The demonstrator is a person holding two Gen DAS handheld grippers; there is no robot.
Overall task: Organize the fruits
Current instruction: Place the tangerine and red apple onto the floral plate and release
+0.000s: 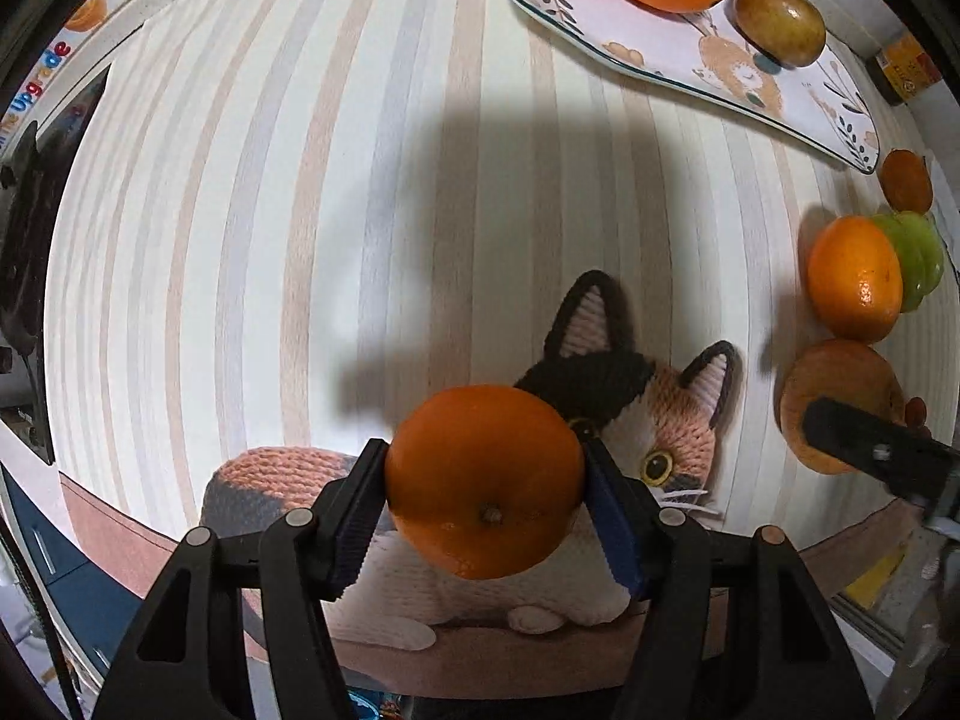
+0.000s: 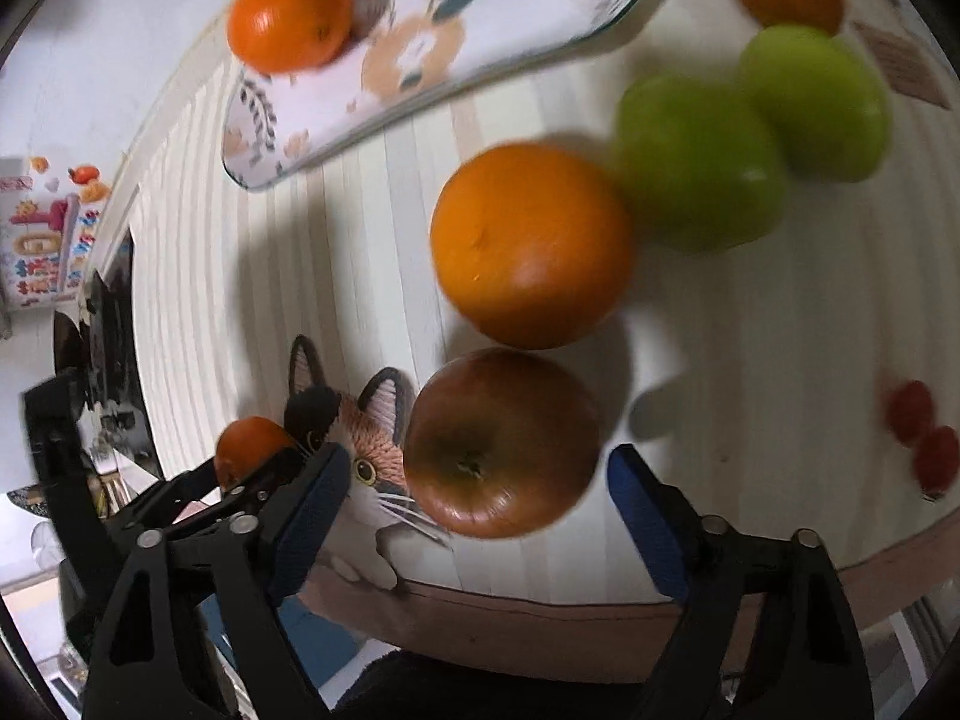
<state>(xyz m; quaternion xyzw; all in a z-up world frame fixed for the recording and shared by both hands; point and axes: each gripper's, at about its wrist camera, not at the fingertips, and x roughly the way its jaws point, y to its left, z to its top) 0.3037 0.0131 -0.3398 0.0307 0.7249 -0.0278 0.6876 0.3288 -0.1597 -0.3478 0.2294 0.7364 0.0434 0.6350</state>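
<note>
Surface: table [image 1: 372, 180], striped cloth, brown hem at the near edge.
Landmark: plate [image 1: 678, 60], patterned, on the far side.
Cat mat [image 1: 672, 420]: flat on the cloth, nearer than the plate, at the near edge.
Apple [image 2: 501, 444]: just beside the cat mat.
Orange [image 2: 531, 243]: between apple and plate.
Green fruits [image 2: 756, 138]: right of the plate, touching the orange.
Red bits [image 2: 921, 432]: far right, well apart from the plate.

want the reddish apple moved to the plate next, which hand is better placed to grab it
Right. The right gripper is open with the reddish apple between its fingers, while the left gripper already grips an orange.
</note>
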